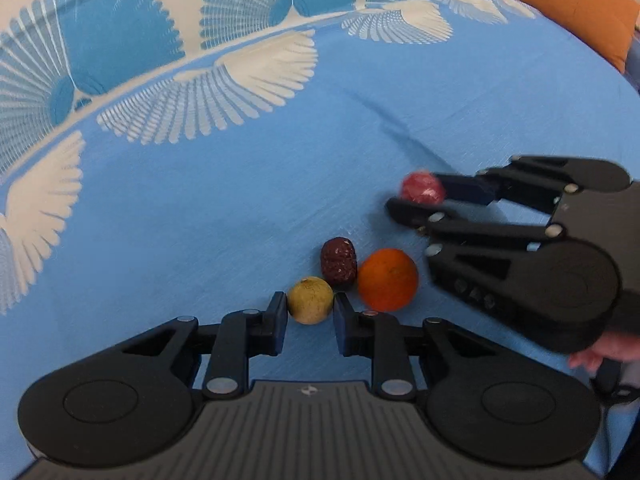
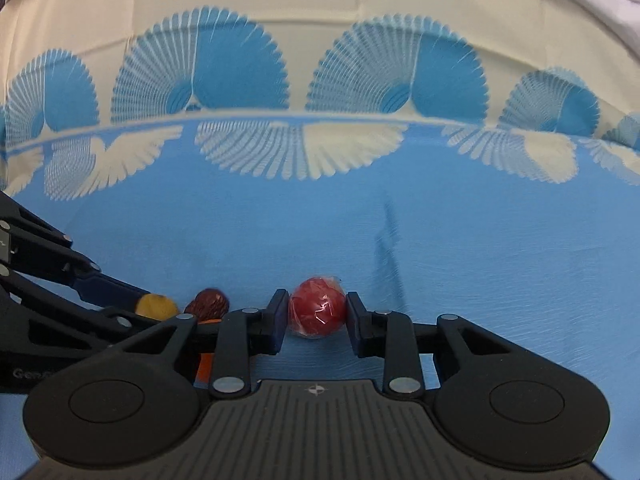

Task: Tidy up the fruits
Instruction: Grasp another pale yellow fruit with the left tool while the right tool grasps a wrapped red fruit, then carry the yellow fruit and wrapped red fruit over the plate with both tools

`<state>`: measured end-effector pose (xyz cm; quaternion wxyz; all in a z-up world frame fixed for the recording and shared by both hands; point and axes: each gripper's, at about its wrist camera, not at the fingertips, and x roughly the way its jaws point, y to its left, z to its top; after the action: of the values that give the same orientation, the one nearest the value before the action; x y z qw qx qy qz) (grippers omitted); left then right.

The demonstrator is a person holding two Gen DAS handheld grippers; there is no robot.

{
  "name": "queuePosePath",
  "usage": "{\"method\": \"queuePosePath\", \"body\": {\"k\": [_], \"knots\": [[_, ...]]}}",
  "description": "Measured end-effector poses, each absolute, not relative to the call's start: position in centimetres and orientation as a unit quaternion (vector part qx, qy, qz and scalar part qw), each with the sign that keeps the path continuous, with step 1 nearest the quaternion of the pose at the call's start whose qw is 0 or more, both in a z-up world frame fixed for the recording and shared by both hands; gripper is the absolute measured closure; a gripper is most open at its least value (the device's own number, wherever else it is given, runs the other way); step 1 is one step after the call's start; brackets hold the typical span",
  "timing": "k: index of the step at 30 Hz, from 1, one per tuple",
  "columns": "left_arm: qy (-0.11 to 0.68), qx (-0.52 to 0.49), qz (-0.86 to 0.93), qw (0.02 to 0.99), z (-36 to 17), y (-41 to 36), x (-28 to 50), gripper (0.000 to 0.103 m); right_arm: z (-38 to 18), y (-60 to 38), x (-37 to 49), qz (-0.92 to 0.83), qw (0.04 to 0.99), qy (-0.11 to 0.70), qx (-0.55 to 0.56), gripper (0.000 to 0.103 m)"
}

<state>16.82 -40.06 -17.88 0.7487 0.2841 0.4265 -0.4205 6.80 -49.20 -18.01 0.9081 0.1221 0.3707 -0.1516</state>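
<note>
The step in hand looks like gathering loose fruits into one cluster on the blue bedspread with white fan pattern [image 1: 208, 184], which seems to cover a bed rather than a table. In the left wrist view, low and centre, the left gripper [image 1: 310, 307] has its jaws set either side of a small round yellow-green fruit [image 1: 310, 300], close to its sides; whether the pads actually press it I cannot tell. Just behind that fruit sits a wrinkled dark red date-like fruit [image 1: 338, 261], and touching or nearly touching it on the right is a round orange [image 1: 387, 279]. At the right of the same view the right gripper [image 1: 412, 196] carries a small red ball-shaped fruit in clear wrap [image 1: 422, 187] between its jaws, blurred by motion; the right wrist view, bottom centre, shows that fruit [image 2: 317, 307] with a thin gap at each pad, so the jaws are narrowly apart around it and firm contact is uncertain. The next move, I judge, calls for setting the red fruit down beside the other three without knocking the orange, which would roll easily on soft cloth. No bowl, tray or basket shows in either view, so nothing is held in a container.
</note>
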Motion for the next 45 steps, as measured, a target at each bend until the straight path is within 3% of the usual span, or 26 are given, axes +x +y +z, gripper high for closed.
{"method": "queuePosePath", "body": {"k": [10,22,31,45], "knots": [[0.427,0.250,-0.351,0.795,-10.4,-33.3,14.9,0.076,-11.2,-49.0,2.6,-0.204,0.923,0.307,0.105,0.071],[0.456,0.201,-0.245,0.832,-0.4,-16.8,6.0,0.076,0.0,-39.0,-7.2,-0.078,0.943,0.295,0.131,0.071],[0.472,0.168,-0.183,0.846,1.7,-5.6,-1.1,0.076,5.9,-27.5,-12.1,0.046,0.943,0.305,0.125,0.071],[0.450,0.125,-0.178,0.866,1.6,1.1,-7.7,0.076,6.6,-17.6,-16.8,0.103,0.929,0.352,0.057,0.071]]}}
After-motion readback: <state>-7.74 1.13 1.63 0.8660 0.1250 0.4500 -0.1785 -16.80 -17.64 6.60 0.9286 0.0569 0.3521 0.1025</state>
